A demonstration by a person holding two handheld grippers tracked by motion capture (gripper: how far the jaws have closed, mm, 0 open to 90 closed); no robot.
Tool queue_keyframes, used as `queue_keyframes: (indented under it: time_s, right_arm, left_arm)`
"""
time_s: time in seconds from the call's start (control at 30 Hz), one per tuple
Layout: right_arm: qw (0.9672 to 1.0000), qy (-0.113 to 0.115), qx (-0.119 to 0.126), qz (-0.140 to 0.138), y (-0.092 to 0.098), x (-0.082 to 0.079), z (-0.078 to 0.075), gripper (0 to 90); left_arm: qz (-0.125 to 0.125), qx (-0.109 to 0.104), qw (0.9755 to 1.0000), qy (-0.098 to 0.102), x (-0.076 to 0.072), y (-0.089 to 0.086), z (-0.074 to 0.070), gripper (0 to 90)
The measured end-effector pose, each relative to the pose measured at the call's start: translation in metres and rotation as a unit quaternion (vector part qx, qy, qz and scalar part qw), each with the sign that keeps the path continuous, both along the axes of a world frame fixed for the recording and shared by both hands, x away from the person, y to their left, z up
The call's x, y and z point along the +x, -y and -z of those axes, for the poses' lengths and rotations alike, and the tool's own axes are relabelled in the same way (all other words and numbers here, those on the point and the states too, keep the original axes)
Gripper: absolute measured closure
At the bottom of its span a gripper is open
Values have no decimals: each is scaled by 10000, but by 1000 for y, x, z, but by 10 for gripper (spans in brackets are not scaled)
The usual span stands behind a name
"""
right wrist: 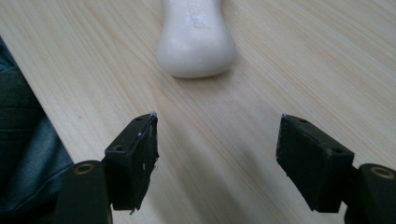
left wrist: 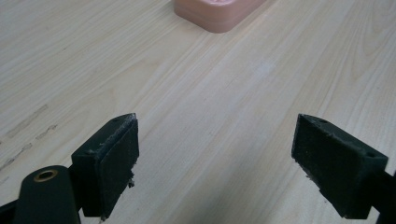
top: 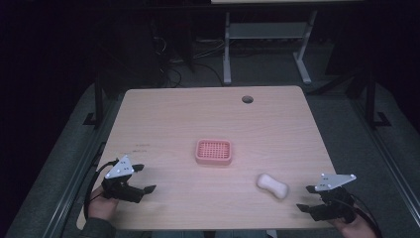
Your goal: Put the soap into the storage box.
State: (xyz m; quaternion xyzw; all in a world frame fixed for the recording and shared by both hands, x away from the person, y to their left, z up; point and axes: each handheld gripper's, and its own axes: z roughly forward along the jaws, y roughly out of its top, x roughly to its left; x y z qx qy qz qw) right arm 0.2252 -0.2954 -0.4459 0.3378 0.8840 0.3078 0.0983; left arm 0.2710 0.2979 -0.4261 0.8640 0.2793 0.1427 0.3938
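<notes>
The white soap bar (right wrist: 196,39) lies on the desk (top: 168,119) just ahead of my right hand-held gripper (right wrist: 217,140), whose jaws stand apart with nothing between them (my left hand-held gripper (left wrist: 215,149) likewise gapes, facing the pink soap dish (left wrist: 217,11)).

Work surface: light wooden table (top: 163,119)

A pink slotted soap dish (top: 213,151) sits near the centre; a white soap bar (top: 273,186) lies apart from it, toward the near right edge.

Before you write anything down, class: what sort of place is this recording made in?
Probably a lab or workshop test bench: a bare wooden table with a cable hole, loose cables on the floor, and another metal-framed desk behind.
</notes>
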Motion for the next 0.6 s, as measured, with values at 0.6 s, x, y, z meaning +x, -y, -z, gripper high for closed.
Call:
queue_keyframes:
  time_s: [0.6]
  right_arm:
    - [9987, -229, -336, -320, -27, 15, -10, 266]
  left_arm:
    - [-38, -36, 10000, 22, -1, -2, -1, 148]
